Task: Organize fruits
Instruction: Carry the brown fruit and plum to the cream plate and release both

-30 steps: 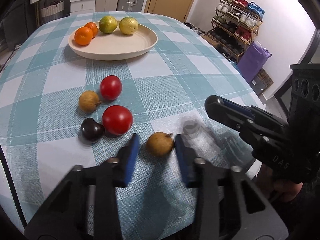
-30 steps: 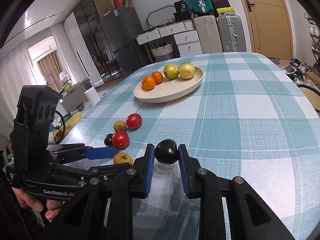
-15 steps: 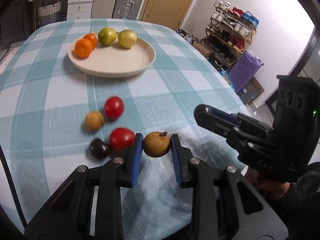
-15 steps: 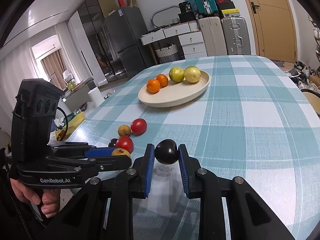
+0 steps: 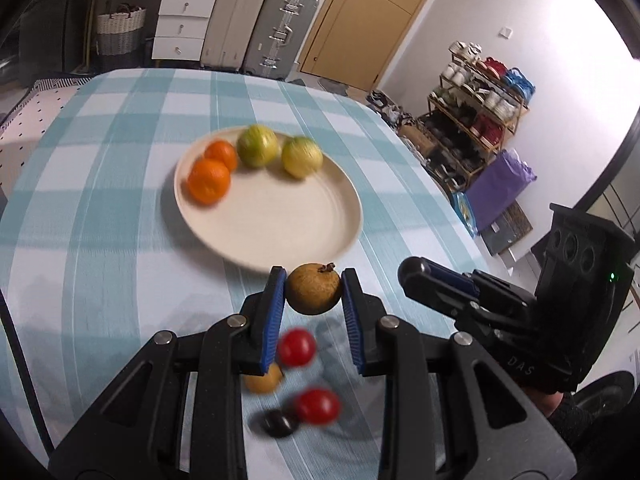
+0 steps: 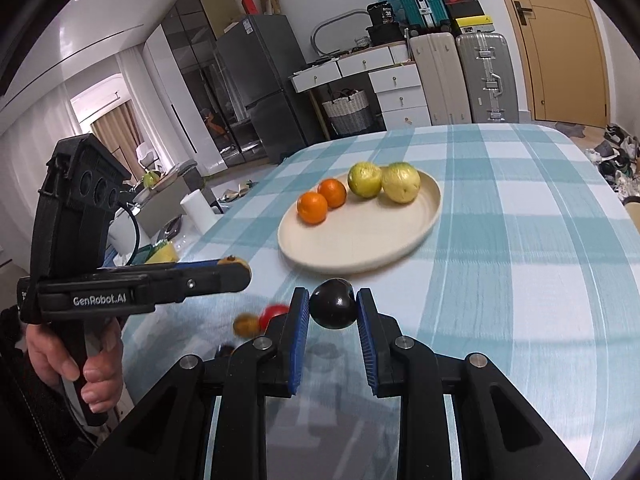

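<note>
Ahead: white drawer unit (image 6: 396, 92), two suitcases (image 6: 460, 76), wooden door (image 6: 560, 40).
Far left: grey fridge (image 6: 260, 84), curtained window (image 6: 116, 128).
Right: shoe rack (image 5: 480, 96).

Teal-checked tablecloth (image 5: 100, 240); cream plate (image 5: 280, 236); blue-padded claws

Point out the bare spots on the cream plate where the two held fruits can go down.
The round cream plate is bare across its near half and right side, below the two oranges and two yellow-green citrus fruits. Its far-left arc is crowded. The left gripper holds a brown fruit, the right gripper a dark plum.
</note>
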Demonstrator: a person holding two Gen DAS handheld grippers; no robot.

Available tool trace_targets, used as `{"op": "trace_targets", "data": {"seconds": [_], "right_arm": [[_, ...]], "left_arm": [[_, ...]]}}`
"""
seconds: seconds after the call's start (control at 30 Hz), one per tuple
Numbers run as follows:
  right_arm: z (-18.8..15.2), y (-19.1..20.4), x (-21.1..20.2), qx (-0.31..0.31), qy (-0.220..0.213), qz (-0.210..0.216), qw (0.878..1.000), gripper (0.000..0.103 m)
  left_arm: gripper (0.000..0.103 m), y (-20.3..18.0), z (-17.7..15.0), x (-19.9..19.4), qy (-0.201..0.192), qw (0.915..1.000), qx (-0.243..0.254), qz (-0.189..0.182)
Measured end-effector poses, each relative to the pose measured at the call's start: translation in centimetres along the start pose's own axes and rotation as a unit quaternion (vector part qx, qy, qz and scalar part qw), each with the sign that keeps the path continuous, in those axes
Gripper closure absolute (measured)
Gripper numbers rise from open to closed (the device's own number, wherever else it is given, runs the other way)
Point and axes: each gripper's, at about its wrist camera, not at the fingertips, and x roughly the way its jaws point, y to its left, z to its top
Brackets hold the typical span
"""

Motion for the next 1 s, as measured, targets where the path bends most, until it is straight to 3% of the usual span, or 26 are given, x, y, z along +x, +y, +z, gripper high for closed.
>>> {"op": "trace_targets", "data": {"seconds": [0.5, 1.0], "right_arm": [[6.3, -2.2, 6.9, -0.004, 0.028, 0.005, 1.0, 0.078], [9.5, -4.1, 12.3, -0.021, 0.057, -0.004, 0.998, 0.078]], "left_arm": [[0.078, 2.4, 8.2, 7.1, 0.009, 0.9999, -0.004, 0.015], [0.078, 4.9, 10.7, 12.6, 0.041, 0.9988, -0.024, 0.015]]}}
